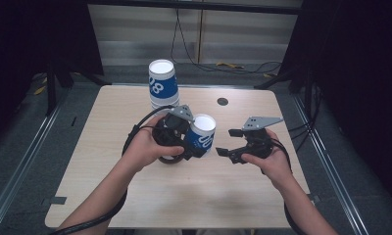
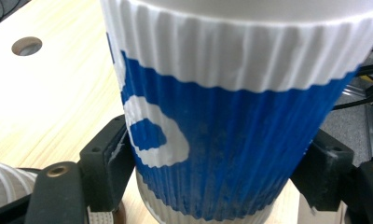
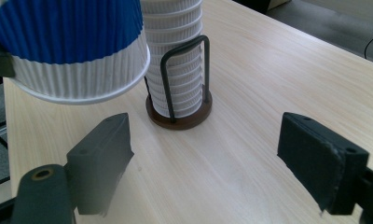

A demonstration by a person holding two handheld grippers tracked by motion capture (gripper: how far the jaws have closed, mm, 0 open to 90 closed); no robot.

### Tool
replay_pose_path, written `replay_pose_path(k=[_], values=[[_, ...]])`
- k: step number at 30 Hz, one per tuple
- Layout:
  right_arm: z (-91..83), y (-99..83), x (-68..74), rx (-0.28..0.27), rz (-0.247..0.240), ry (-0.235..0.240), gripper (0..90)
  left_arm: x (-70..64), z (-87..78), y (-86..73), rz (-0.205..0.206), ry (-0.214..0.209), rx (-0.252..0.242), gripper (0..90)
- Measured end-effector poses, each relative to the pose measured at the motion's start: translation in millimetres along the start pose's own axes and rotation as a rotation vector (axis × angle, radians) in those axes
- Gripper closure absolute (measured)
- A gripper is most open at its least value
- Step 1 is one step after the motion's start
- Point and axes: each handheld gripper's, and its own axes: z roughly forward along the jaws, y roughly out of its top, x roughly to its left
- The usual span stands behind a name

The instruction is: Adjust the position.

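Black jaws of the left gripper (image 2: 212, 168) pinch a paper cup (image 2: 231, 116) from both sides, low on its blue band, so it hangs clear of the desk (image 1: 135, 196) with its open mouth tipped up and toward the person's right. Its wall is finely ribbed cardboard, blue in the middle with white lettering, white at rim and base, tapering downward.

To its right, the right gripper (image 1: 228, 143) is spread wide and holds nothing; its padded jaws point at the cup, probably to take it or steady it.

Farther back stands a stack (image 1: 162, 84) of the same ribbed cups, nested in a holder (image 3: 179, 114) with a round dark brown base and a black wire loop that keeps the column upright. Pale wood-grain laminate covers the desk, which has a small round hole (image 1: 222, 101) near its far edge.
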Motion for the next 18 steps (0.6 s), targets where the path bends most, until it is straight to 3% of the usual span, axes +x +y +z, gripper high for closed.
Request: replay_pose_path(k=[9,18], values=[[-4.9,-2.1,-2.3,-0.003,0.022,0.003,16.3,1.5,5.9,-2.4,0.003,0.005,0.015,23.7],[-5.8,-2.4,2.4,0.005,-0.008,0.000,16.3,-0.8,13.8,-4.6,0.018,0.000,0.039,23.6]])
